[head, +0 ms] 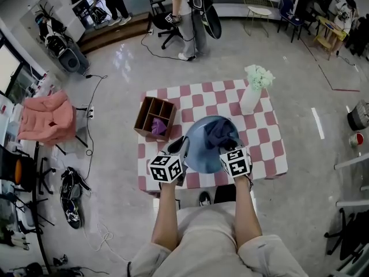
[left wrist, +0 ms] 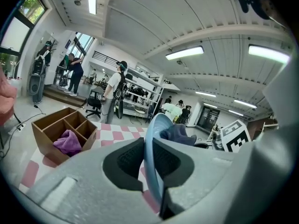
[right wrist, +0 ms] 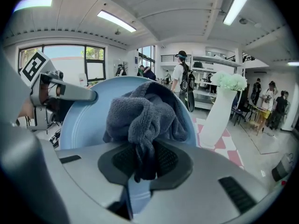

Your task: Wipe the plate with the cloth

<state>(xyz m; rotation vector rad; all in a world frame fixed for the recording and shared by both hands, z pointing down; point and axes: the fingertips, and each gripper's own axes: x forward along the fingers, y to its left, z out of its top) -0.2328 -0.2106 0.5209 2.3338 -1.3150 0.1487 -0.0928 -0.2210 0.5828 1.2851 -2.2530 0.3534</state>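
A light blue plate (head: 202,146) is held tilted above the checkered table (head: 265,131). My left gripper (head: 180,149) is shut on the plate's left rim (left wrist: 152,157), which runs edge-on between its pads. My right gripper (head: 230,145) is shut on a dark grey cloth (right wrist: 142,118), and the bunched cloth (head: 219,133) lies against the plate's face (right wrist: 86,120). In the right gripper view the left gripper (right wrist: 77,94) shows at the plate's far rim.
A brown divided box (head: 154,118) holding a purple cloth (left wrist: 67,141) stands at the table's left. A white vase with pale flowers (head: 252,91) stands at the back right. People stand far beyond the table. A pink chair (head: 49,120) is on the floor at left.
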